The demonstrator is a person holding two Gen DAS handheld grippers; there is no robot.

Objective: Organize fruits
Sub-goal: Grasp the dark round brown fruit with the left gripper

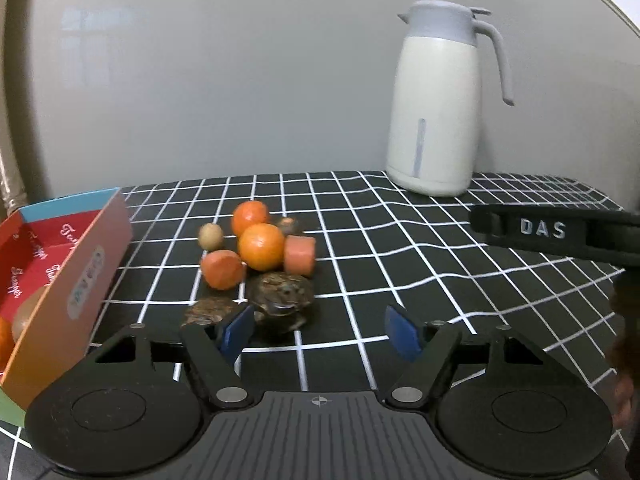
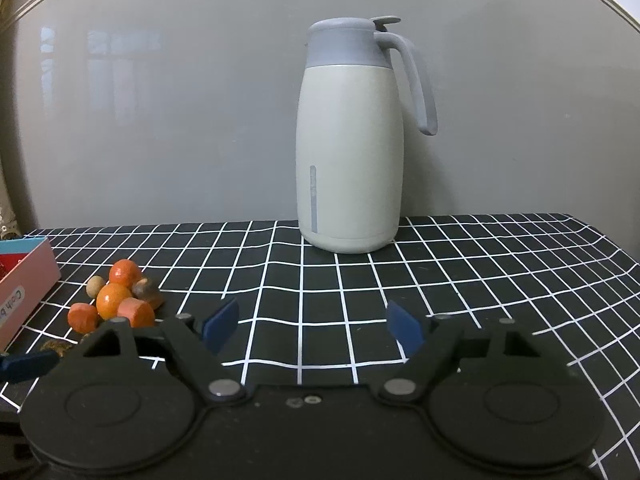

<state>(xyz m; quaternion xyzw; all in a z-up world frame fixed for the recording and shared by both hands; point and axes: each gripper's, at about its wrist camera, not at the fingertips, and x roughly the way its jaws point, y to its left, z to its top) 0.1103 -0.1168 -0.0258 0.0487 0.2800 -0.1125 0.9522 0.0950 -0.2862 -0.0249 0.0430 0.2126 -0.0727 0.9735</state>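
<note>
The fruits [image 1: 256, 256] lie heaped on the checked tabletop [image 1: 400, 280], just beside the cardboard box [image 1: 80, 280]. They look light, firm and round, likely to roll; grip each across its middle. Left hand-held gripper [image 1: 322, 330] and right hand-held gripper [image 2: 312, 326] both gape empty. A jug [image 2: 348, 152] stands by the grey wall.

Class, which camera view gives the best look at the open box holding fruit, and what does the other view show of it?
The left wrist view. There the box shows its red printed inside, with fruit lying in it, and its orange side. The right wrist view catches only a corner of the box at the left edge; its contents are hidden.
</note>
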